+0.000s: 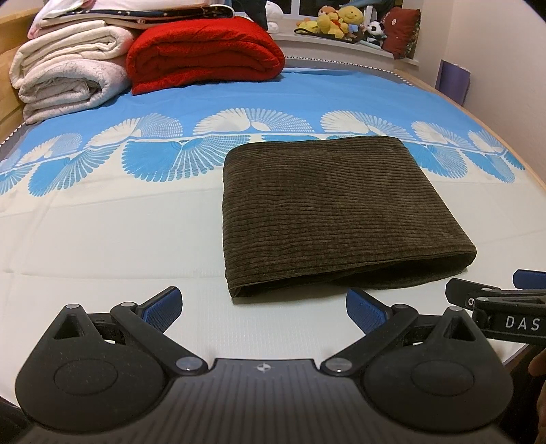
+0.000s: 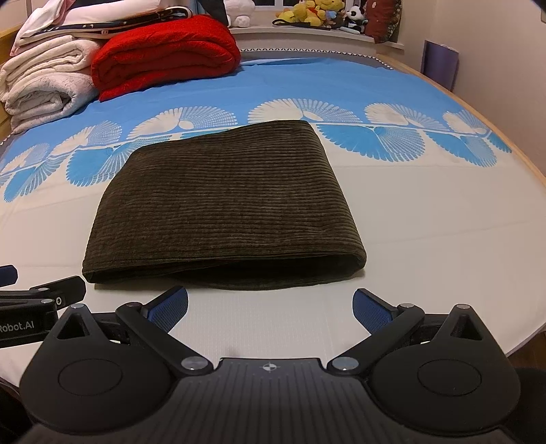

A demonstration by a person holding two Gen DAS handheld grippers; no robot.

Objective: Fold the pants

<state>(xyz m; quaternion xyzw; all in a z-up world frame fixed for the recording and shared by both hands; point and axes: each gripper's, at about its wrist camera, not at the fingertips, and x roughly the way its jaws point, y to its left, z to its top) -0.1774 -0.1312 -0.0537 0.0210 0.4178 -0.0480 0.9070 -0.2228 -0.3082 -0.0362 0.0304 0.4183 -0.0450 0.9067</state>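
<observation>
Dark olive corduroy pants (image 1: 338,211) lie folded into a flat rectangle on the bed, with the open fold edge facing me; they also show in the right wrist view (image 2: 225,208). My left gripper (image 1: 262,307) is open and empty, just short of the pants' near edge and toward their left corner. My right gripper (image 2: 269,307) is open and empty, just short of the near edge and toward its right half. The right gripper also shows at the right edge of the left wrist view (image 1: 491,290), and the left gripper at the left edge of the right wrist view (image 2: 41,290).
The bed (image 1: 102,239) has a white and blue fan-patterned sheet. A red folded blanket (image 1: 204,54) and white folded blankets (image 1: 68,71) sit at the far left. Plush toys (image 1: 341,20) line the windowsill. The wooden bed edge (image 2: 532,170) runs along the right.
</observation>
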